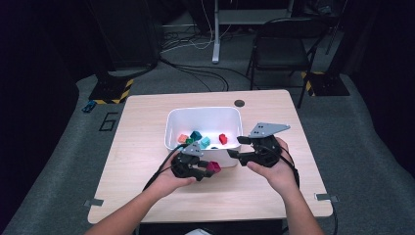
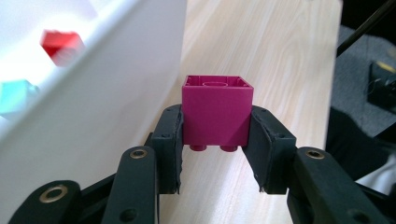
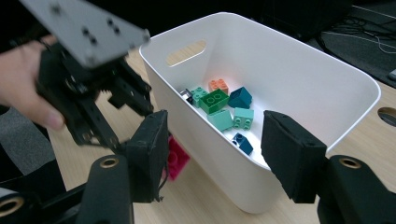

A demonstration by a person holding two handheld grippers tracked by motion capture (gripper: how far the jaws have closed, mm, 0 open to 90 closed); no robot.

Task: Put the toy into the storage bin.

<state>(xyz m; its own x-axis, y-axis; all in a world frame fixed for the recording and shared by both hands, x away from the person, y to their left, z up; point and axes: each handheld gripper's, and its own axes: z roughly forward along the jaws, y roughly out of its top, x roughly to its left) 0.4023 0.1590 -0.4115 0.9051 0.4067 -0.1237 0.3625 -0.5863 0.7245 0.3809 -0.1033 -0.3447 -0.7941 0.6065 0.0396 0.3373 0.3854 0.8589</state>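
Observation:
My left gripper [image 2: 215, 140] is shut on a magenta brick [image 2: 216, 112], held studs-down just above the table beside the near wall of the white bin [image 2: 93, 107]. From above, that brick [image 1: 213, 167] sits at the left gripper's [image 1: 208, 170] tip, in front of the bin [image 1: 172, 122]. My right gripper [image 1: 234, 149] stands open at the bin's near right corner. Its pads [image 3: 289, 158] straddle the bin's near wall [image 3: 219, 158] with nothing gripped. The right gripper view also shows the magenta brick [image 3: 175, 157] and the left gripper [image 3: 144, 116] beyond.
Several bricks lie in the bin: green [image 3: 214, 101], teal [image 3: 243, 117], orange [image 3: 218, 85], dark blue [image 3: 243, 143] and a red one [image 1: 223, 139]. A round cable hole [image 1: 239, 103] is behind the bin. A chair [image 1: 284, 46] stands past the table.

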